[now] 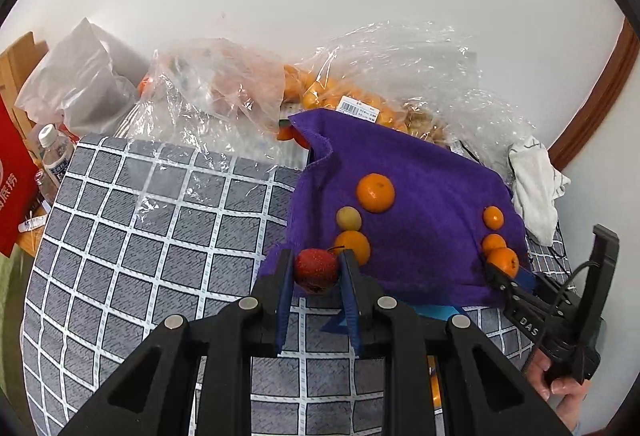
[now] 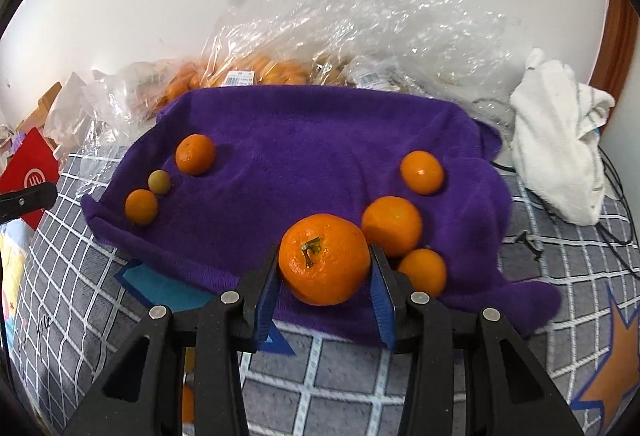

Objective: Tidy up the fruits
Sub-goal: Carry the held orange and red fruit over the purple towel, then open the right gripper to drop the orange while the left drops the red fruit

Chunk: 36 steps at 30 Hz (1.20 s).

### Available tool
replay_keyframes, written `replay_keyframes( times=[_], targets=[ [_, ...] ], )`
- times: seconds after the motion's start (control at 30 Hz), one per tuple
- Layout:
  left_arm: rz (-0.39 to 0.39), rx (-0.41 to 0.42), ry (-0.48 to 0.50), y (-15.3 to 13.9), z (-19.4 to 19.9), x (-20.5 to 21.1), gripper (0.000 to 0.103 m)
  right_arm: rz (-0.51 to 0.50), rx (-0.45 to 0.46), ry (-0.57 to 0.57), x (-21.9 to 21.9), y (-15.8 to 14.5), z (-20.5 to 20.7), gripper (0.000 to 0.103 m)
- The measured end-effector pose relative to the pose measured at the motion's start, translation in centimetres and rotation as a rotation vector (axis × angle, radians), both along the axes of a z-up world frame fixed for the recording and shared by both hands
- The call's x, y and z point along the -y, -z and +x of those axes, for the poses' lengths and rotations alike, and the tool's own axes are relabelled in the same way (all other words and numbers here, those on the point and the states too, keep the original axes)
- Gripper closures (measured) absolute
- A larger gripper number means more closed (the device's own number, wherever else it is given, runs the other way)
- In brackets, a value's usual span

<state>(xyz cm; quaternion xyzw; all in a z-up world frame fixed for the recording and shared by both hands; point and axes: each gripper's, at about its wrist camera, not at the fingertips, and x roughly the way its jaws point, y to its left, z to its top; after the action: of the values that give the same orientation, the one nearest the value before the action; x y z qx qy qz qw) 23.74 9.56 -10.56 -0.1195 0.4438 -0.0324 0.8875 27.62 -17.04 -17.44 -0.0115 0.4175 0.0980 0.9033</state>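
A small speckled red fruit (image 1: 316, 270) sits clamped between the left tongs' blue pads; a large stemmed orange mandarin (image 2: 324, 259) fills the right tongs, three smaller mandarins (image 2: 392, 225) just beyond.

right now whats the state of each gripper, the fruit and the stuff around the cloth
left gripper: shut on the red fruit
right gripper: shut on the large orange
purple cloth: spread out, rumpled, six loose fruits on it
plastic bags: crumpled, holding oranges
white cloth: bunched up
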Motion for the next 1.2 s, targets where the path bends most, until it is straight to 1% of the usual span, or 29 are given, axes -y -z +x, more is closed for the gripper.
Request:
replay_keyframes(
  times=[0.27, 0.47, 0.57, 0.67, 0.73, 0.87, 0.97, 1.2],
  targets=[
    [0.001, -0.013, 0.017, 0.8, 0.9, 0.7, 0.081, -0.004, -0.039, -0.014, -0.5, 1.6, 1.4, 0.061],
    [-0.014, -0.010, 0.052, 1.2, 2.0, 2.3, 0.081, 0.010, -0.055, -0.018, 0.0, 1.7, 1.7, 0.059],
    [-0.012, -0.012, 0.073, 1.4, 2.6, 3.5, 0.081, 0.003, -0.050, -0.025, 0.0, 1.3, 1.2, 0.059],
    [-0.011, -0.015, 0.100, 1.8, 3.4, 4.9, 0.081, -0.007, -0.022, -0.046, 0.1, 0.3, 0.3, 0.054],
    [-0.014, -0.024, 0.111, 2.3, 4.1, 5.8, 0.081, -0.027, 0.023, -0.049, 0.5, -0.7, -0.7, 0.052],
    [-0.019, -0.050, 0.121, 3.4, 5.7, 7.4, 0.081, -0.028, 0.066, -0.027, 2.0, -2.0, -1.7, 0.052],
    [-0.025, -0.063, 0.123, 4.0, 6.6, 8.2, 0.081, -0.029, 0.079, 0.000, 3.5, -2.4, -2.2, 0.052],
    [0.013, -0.093, 0.122, 5.6, 7.9, 9.6, 0.081, -0.019, 0.095, 0.060, 6.3, -2.3, -3.2, 0.052]
  ],
)
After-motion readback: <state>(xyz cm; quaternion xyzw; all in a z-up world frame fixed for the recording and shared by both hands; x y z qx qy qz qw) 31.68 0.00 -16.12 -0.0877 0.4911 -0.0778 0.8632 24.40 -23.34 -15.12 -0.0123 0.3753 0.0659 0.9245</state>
